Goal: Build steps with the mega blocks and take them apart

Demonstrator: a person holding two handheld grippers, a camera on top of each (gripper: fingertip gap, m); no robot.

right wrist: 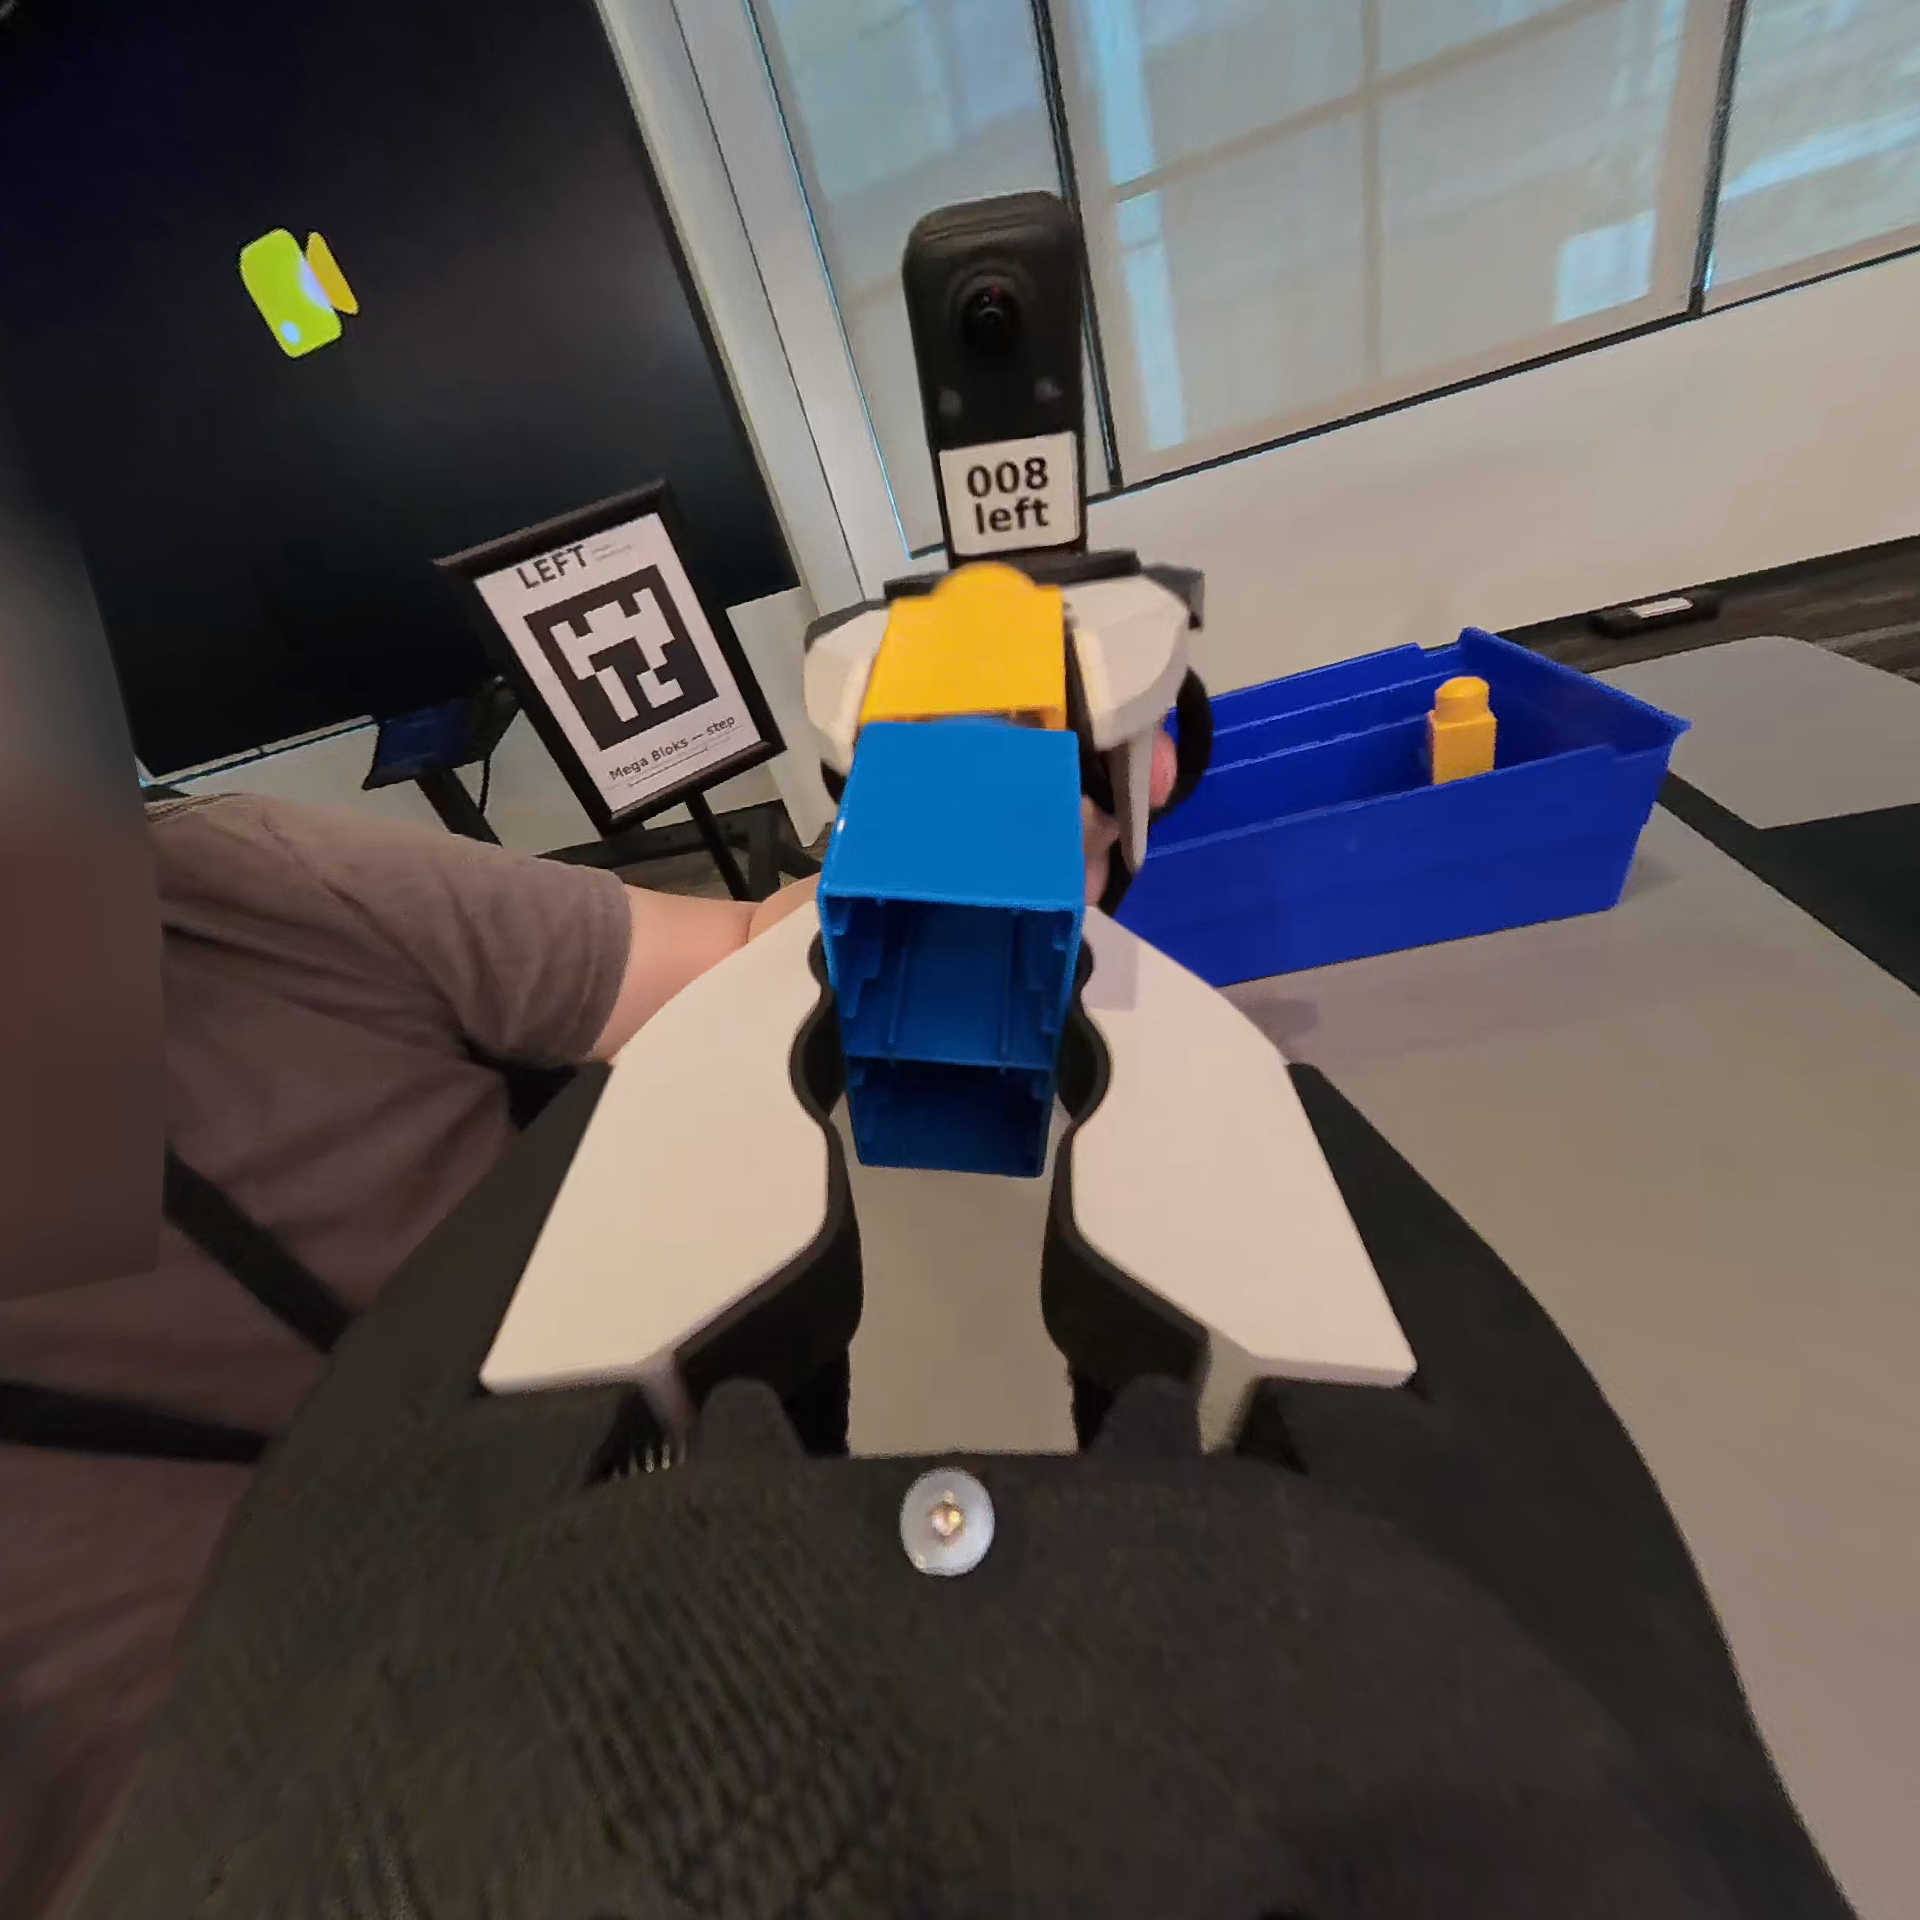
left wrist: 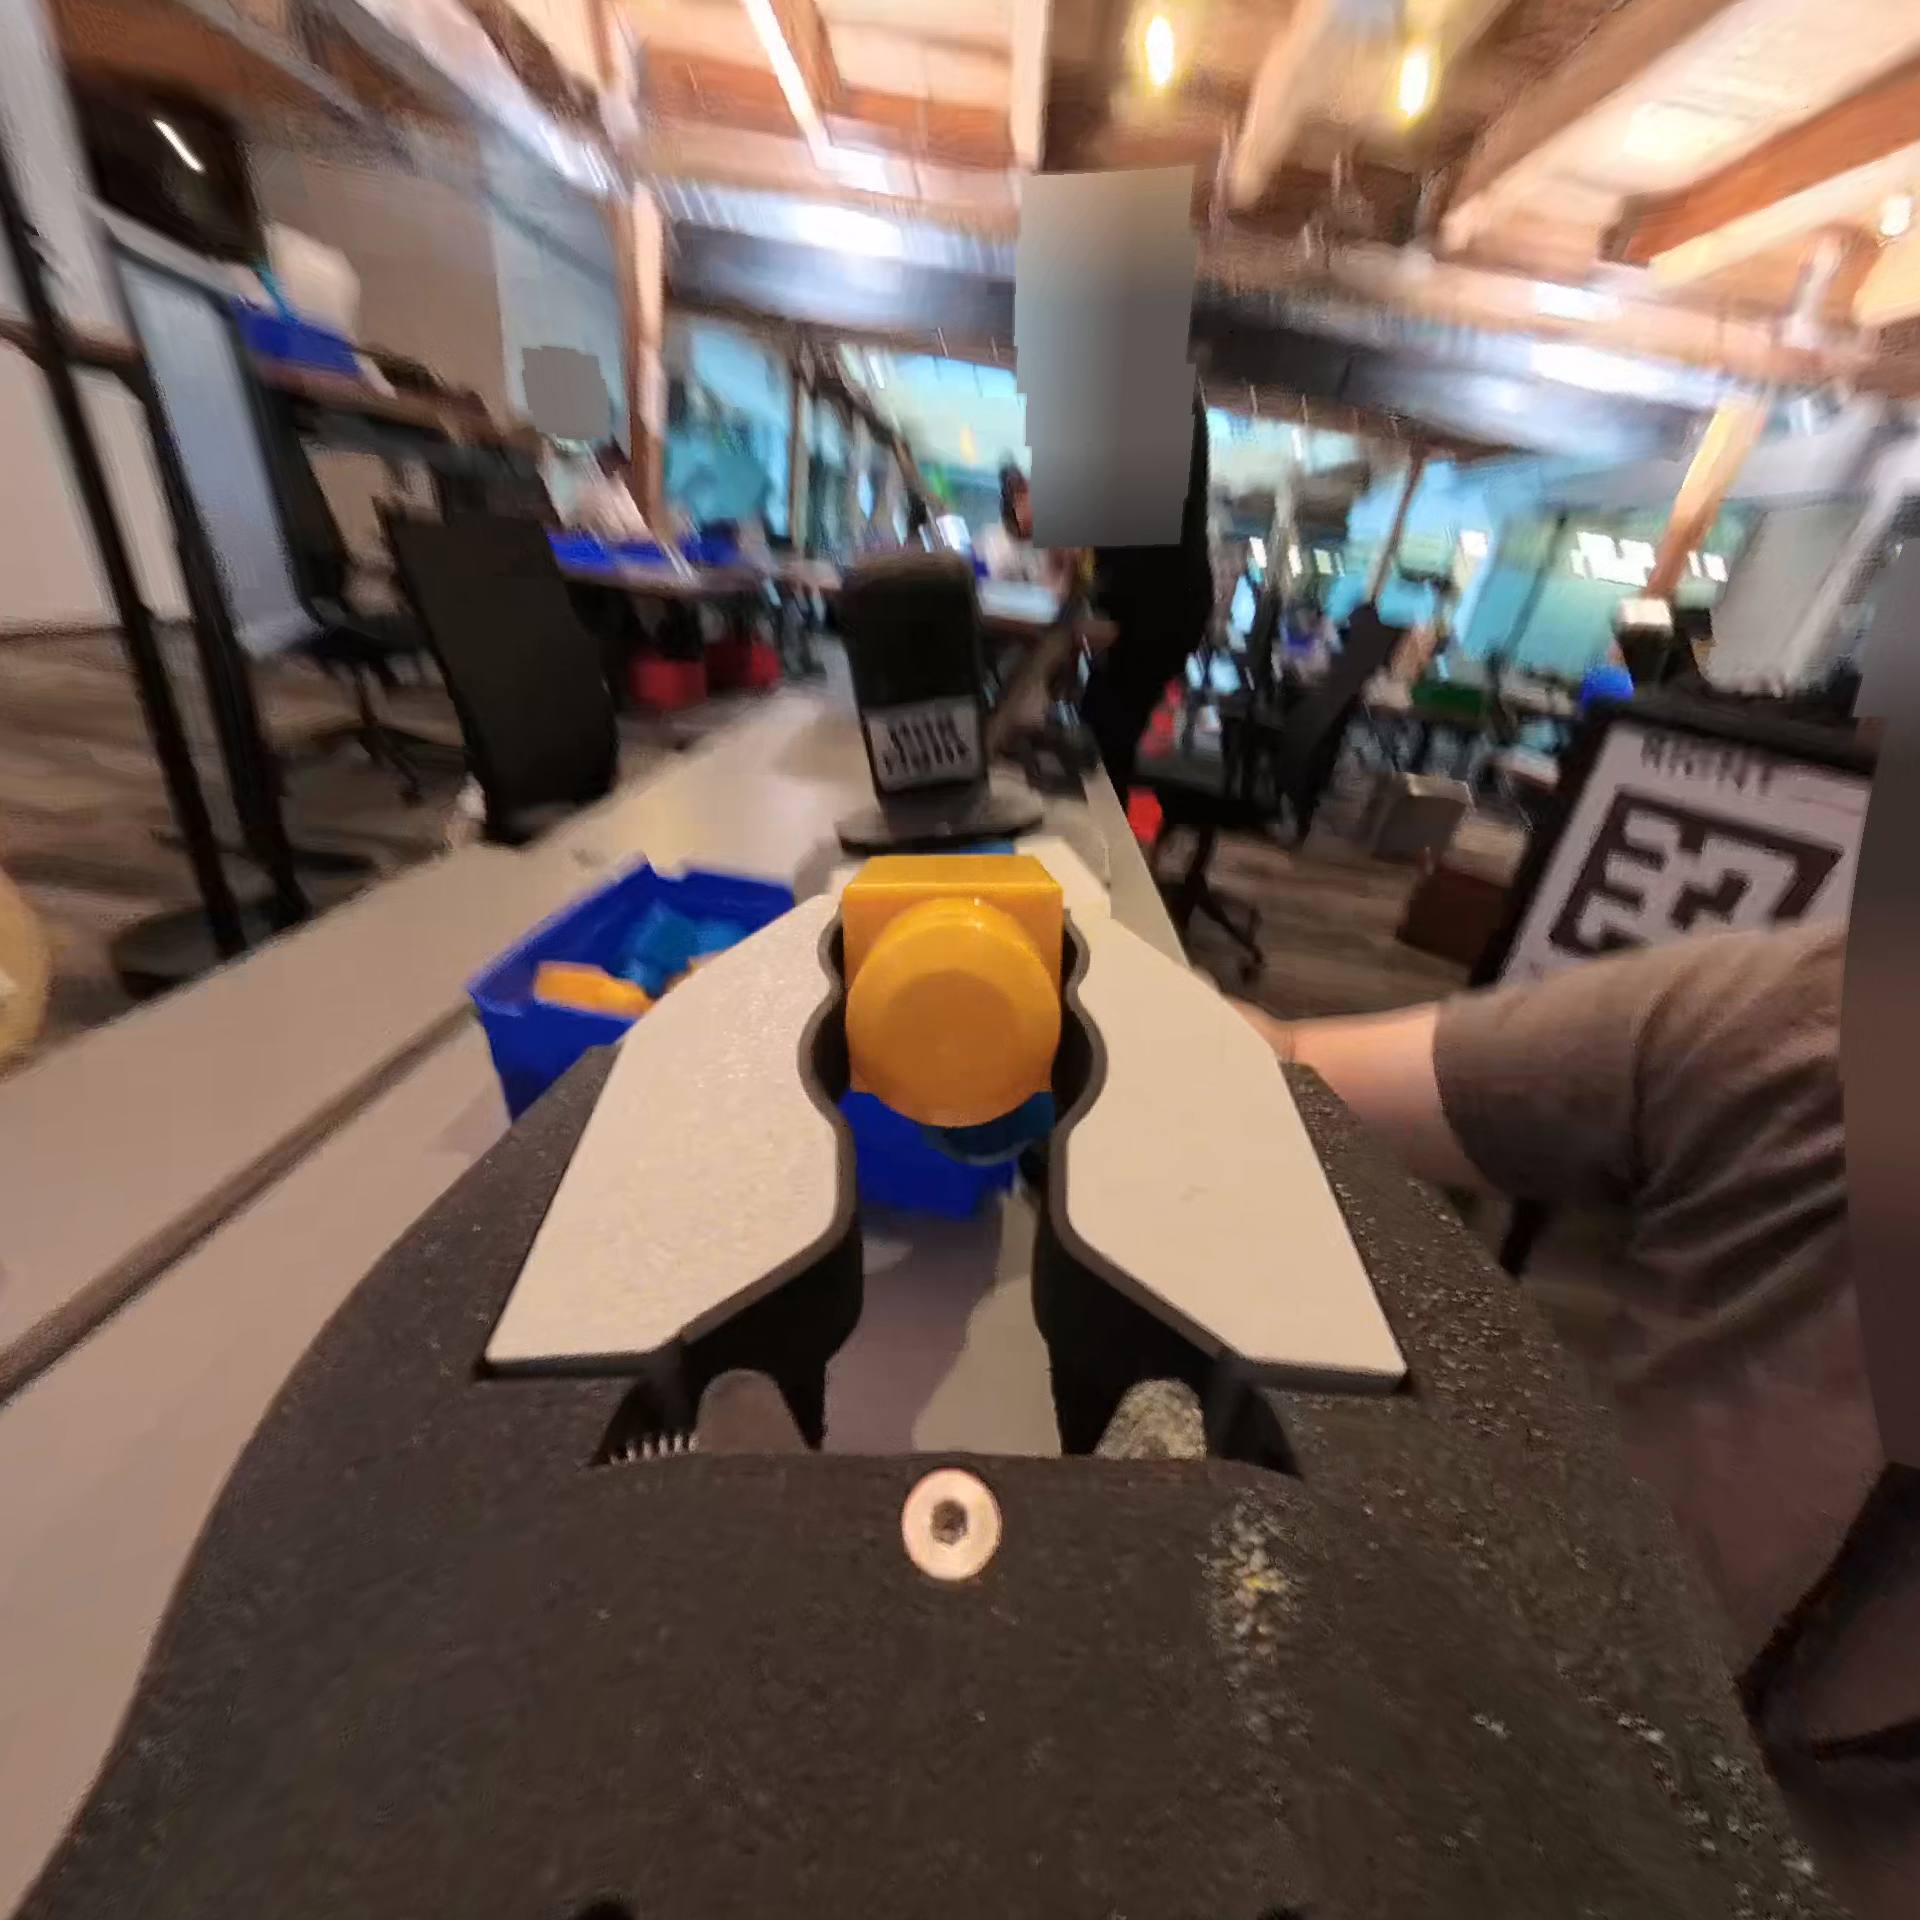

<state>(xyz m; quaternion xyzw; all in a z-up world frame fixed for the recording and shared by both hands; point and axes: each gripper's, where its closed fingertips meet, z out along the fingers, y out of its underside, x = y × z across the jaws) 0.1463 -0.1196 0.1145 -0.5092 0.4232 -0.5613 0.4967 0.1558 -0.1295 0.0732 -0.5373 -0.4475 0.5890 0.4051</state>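
In the left wrist view my left gripper is shut on a yellow mega block, its round stud facing the camera. A blue block shows just below and behind it. In the right wrist view my right gripper is shut on the blue block, its hollow underside facing the camera. The yellow block meets the blue block's far end and sits in the left gripper, which faces me with its camera on top. Both are held above the grey table.
A blue bin stands on the table at the right and holds an upright yellow block; it also shows in the left wrist view with blue and yellow blocks. A framed marker sign stands behind. A person's sleeve is at the left.
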